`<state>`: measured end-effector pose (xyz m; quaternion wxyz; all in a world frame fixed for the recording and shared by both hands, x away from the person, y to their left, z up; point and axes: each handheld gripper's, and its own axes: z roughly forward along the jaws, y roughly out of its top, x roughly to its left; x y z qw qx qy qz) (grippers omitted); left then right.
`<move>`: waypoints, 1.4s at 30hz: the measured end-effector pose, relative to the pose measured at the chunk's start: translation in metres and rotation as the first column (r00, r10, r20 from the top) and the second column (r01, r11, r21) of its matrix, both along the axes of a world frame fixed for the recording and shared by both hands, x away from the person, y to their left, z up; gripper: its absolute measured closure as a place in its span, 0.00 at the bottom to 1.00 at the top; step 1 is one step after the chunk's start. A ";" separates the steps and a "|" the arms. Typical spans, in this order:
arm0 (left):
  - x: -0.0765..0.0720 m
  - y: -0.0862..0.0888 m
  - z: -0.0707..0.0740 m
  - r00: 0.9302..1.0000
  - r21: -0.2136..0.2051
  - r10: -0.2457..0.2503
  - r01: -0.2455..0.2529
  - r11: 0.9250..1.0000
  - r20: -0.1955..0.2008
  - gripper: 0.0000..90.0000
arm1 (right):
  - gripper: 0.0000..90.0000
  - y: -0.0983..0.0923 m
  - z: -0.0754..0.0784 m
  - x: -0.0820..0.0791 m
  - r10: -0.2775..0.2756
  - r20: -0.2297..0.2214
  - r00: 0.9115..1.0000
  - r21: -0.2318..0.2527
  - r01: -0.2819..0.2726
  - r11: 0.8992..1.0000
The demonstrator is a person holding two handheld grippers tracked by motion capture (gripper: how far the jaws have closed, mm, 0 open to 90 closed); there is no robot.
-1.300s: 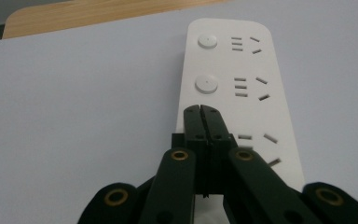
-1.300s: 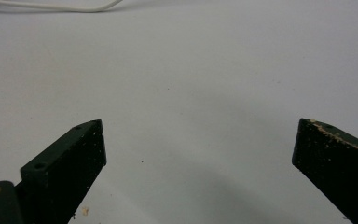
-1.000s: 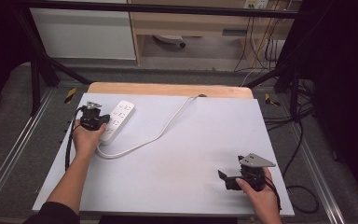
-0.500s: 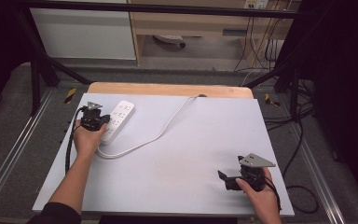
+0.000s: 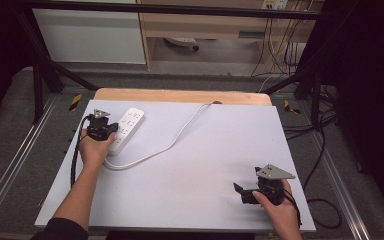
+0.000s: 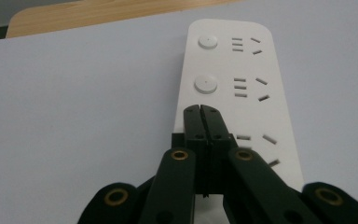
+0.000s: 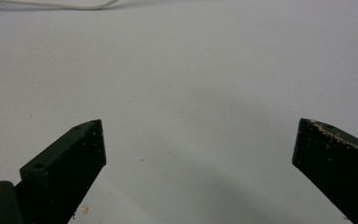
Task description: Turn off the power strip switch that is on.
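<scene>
High view: white power strip [image 5: 127,129] lies near the desk's [image 5: 220,150] far left corner, angled. Its white cable [image 5: 172,141] runs from the strip's near end in a curve across the desk to the far edge. Left gripper [image 5: 103,131] held by the left hand [image 5: 95,148], at the strip's near left side, over or against it; contact can't be told from here. Right gripper [image 5: 241,192] in the right hand [image 5: 275,205], near the desk's near right corner, well apart from the strip, pointing left over bare desk.

Left gripper view: jaws pressed together, no gap, nothing between them. Tips sit over the power strip [image 6: 242,93], just short of the second round button [image 6: 206,85]; touching or hovering, can't tell.

Right gripper view: jaws spread wide, nothing held, bare desk [image 7: 191,84] between them. A stretch of cable [image 7: 65,5] at the top edge.
</scene>
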<state>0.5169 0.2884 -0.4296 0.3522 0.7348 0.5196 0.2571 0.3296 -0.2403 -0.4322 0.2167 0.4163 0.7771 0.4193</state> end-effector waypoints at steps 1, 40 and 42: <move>0.000 0.000 0.000 1.000 0.000 0.000 0.000 1.000 0.000 1.00 | 0.04 0.000 0.000 0.000 -0.001 0.000 1.000 -0.001 0.001 1.000; -0.001 -0.003 0.001 1.000 -0.009 -0.013 0.013 1.000 0.015 1.00 | 0.04 0.000 0.000 0.000 -0.002 -0.002 1.000 -0.003 0.002 1.000; -0.001 -0.004 0.001 1.000 -0.006 -0.014 0.014 1.000 0.017 1.00 | 0.04 0.000 0.000 0.000 -0.002 -0.002 1.000 -0.003 0.002 1.000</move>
